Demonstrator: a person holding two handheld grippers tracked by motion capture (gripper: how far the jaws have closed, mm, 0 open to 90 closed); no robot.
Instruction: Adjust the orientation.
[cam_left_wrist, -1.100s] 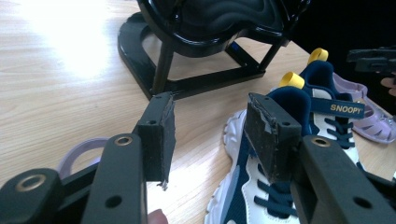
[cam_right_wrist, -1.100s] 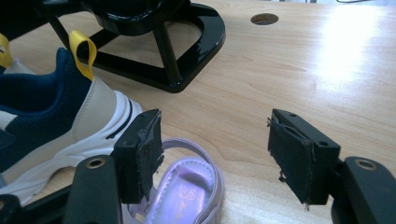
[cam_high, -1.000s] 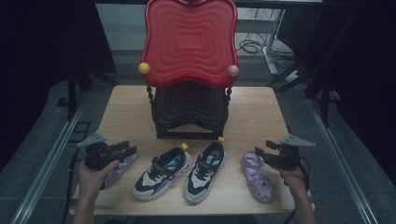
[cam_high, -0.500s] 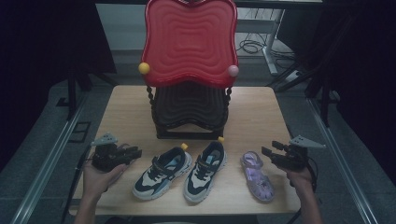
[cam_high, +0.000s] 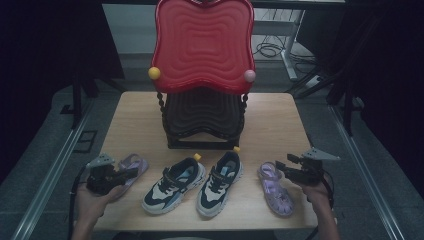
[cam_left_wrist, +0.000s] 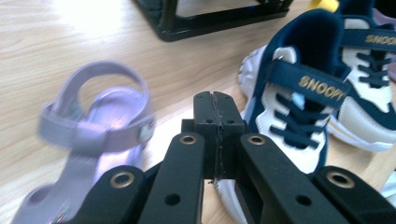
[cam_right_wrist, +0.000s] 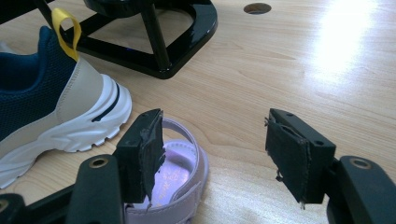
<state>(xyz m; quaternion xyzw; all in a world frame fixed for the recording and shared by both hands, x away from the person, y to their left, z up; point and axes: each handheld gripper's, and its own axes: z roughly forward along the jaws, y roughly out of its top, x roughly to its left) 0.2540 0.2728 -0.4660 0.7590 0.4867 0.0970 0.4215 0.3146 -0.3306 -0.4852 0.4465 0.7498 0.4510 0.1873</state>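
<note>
The light wooden tabletop (cam_high: 280, 120) carries a black ribbed stand (cam_high: 202, 120) at its middle, toward the far edge, bearing a red wavy plastic panel. Along the near edge lie four shoes: a lilac strapped sandal (cam_high: 131, 166) by the left corner, two navy-and-white sneakers (cam_high: 172, 185) (cam_high: 220, 182) side by side at the centre, and a purple sandal (cam_high: 275, 189) toward the right corner.

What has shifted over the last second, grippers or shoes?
Both grippers pulled back toward the person. The left gripper slid down off the left sandal and sits at its near end, jaws shut on nothing. The right gripper drew out and down past the right sandal, jaws open and empty. Nothing was picked up. Both sandals, the two sneakers and the red rack stayed put.
</note>
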